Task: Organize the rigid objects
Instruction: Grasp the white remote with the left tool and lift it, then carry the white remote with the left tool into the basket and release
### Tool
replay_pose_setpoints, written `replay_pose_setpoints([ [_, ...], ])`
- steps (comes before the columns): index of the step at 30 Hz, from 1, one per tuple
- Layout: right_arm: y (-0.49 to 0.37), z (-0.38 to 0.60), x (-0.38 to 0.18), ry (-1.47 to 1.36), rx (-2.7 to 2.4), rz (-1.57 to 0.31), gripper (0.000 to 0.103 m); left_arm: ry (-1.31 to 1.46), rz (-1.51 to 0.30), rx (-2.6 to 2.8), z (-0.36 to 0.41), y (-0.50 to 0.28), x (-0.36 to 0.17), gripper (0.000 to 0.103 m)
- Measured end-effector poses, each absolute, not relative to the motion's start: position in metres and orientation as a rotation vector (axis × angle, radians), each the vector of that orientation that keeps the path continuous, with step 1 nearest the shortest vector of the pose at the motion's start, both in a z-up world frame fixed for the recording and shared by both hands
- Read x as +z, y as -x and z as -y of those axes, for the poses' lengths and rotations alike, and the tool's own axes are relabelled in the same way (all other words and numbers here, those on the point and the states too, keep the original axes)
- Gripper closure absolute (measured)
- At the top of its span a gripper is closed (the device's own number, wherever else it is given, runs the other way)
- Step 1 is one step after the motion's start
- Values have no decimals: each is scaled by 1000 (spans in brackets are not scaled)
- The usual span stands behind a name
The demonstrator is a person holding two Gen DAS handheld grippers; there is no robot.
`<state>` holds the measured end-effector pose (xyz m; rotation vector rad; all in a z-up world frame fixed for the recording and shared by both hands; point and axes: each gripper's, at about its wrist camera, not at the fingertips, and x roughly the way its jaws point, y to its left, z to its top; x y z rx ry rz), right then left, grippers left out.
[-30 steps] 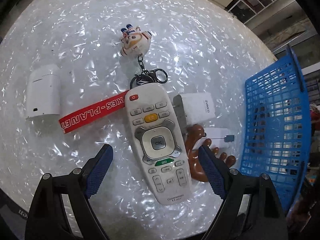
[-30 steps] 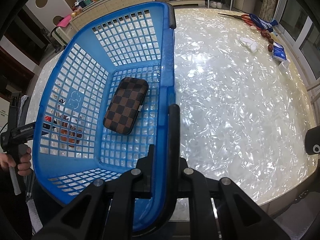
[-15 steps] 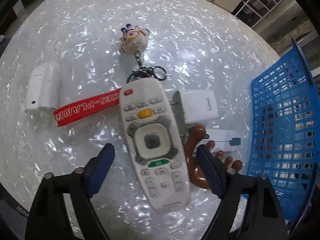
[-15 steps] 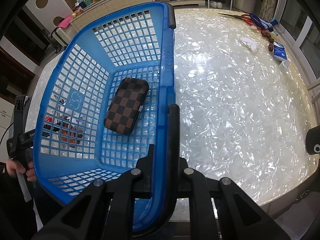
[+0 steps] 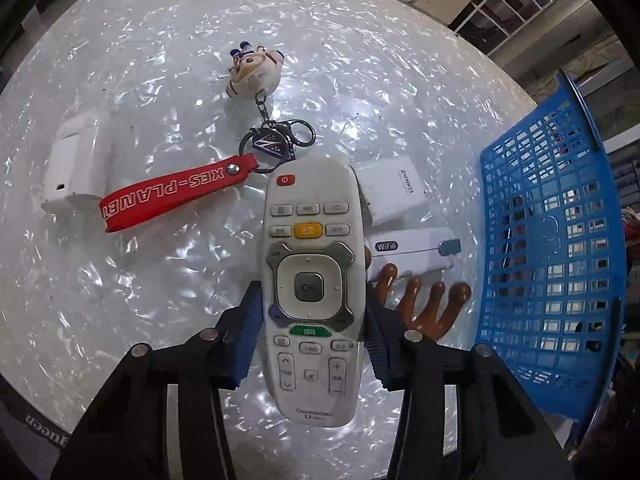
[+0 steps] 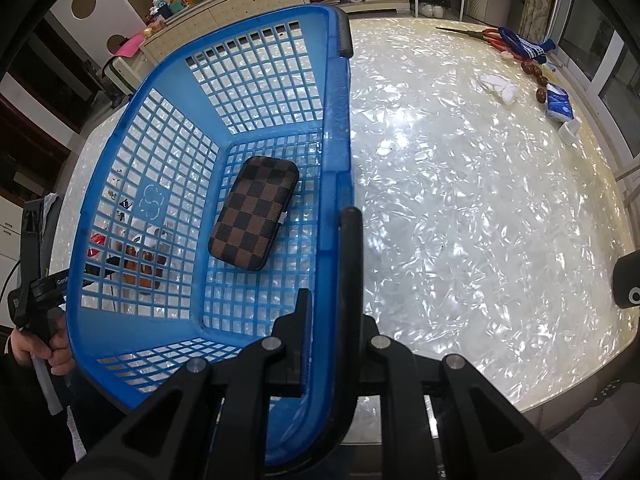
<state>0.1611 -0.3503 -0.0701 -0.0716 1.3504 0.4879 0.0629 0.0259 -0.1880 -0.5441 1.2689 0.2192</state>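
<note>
While the left gripper (image 5: 312, 328) points down at the shiny white surface (image 5: 160, 80), its fingers have just been closing in and now sit against both long sides of the white remote (image 5: 310, 280), blue pads (image 5: 248, 340) snug on its lower half. Remote looks a bit bigger and lifted compared to the clutter around it, though I can't say for sure it's off the surface. Just beside it on the right are a white ZUNKO box (image 5: 394, 196), a WiFi6 stick (image 5: 412, 250) and a brown hand-shaped thing (image 5: 432, 304). A red strap keychain (image 5: 176, 196) with an astronaut figure (image 5: 254, 68) lies up-left. Over on the right gripper (image 6: 332, 312), the fingers are pinched narrow on the rim of the blue basket (image 6: 336, 152), which holds a brown checkered case (image 6: 254, 220).
</note>
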Motion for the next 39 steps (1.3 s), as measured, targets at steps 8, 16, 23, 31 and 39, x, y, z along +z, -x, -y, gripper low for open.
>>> replay_pose_setpoints([
  [8,-161,350,-70,74,486,-1351,90,531,-1253,219,-36,-52,-175,52],
  [16,-161,350,-70,75,482,-1352,91,500,-1221,218,-49,-43,-148,52],
  [23,-161,351,-69,76,474,-1350,94,453,-1174,214,-54,-39,-113,52],
  [31,-162,352,-70,72,476,-1350,94,360,-1119,173,-43,-45,-66,52],
  [39,-161,353,-69,66,475,-1349,94,249,-1033,68,-5,-65,-7,52],
])
